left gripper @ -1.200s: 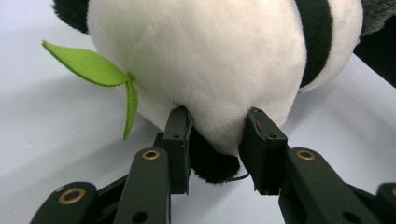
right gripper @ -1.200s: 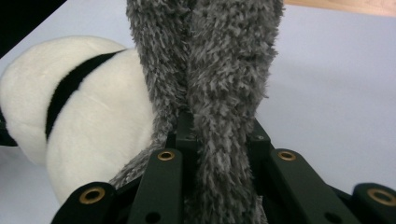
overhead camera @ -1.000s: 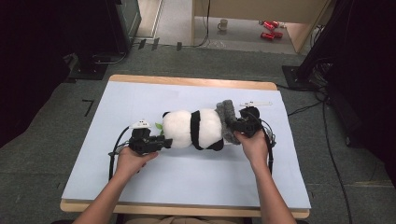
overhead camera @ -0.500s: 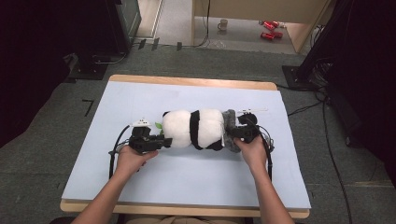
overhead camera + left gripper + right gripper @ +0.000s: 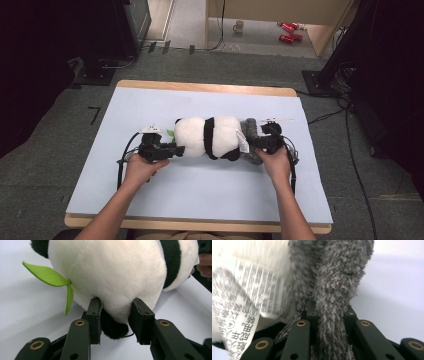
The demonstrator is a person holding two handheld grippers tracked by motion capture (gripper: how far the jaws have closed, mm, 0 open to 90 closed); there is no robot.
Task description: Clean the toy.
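The right gripper (image 5: 256,143) has come down, and the toy panda (image 5: 212,136) now lies flat across the pale blue tabletop (image 5: 200,190). Its jaws are clamped on the panda's fuzzy grey part (image 5: 334,290). The left gripper (image 5: 176,149) pinches the soft, round white head. Too hard a pull could make the fluffy fur slip out.

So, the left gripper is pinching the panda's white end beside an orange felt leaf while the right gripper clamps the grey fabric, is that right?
Not quite: the felt leaf is green, as the left gripper view shows. The left gripper does pinch the panda, and the right gripper clamps the grey fabric.
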